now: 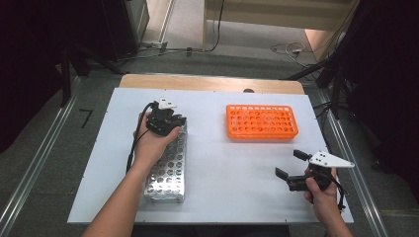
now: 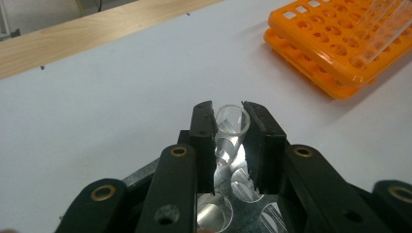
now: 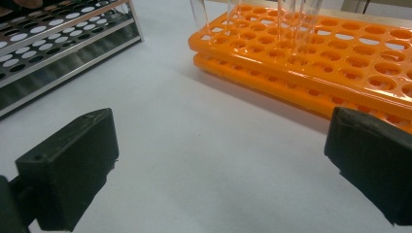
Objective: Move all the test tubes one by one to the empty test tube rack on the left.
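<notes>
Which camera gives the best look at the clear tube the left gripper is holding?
The left gripper view: the clear tube stands close up between the left gripper jaws, above the metal rack. In the high view the hand covers that spot.

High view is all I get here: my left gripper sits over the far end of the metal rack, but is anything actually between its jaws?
Observer: Yes. In the left gripper view, the left gripper is shut on a clear test tube above the metal rack.
Operator: Is the tube's mouth open?
Observer: It looks open and uncapped.
Operator: Any tubes in the orange rack?
Observer: Yes, several clear tubes stand in the orange rack.
Operator: And my right gripper?
Observer: The right gripper is open, nothing between its jaws.
</notes>
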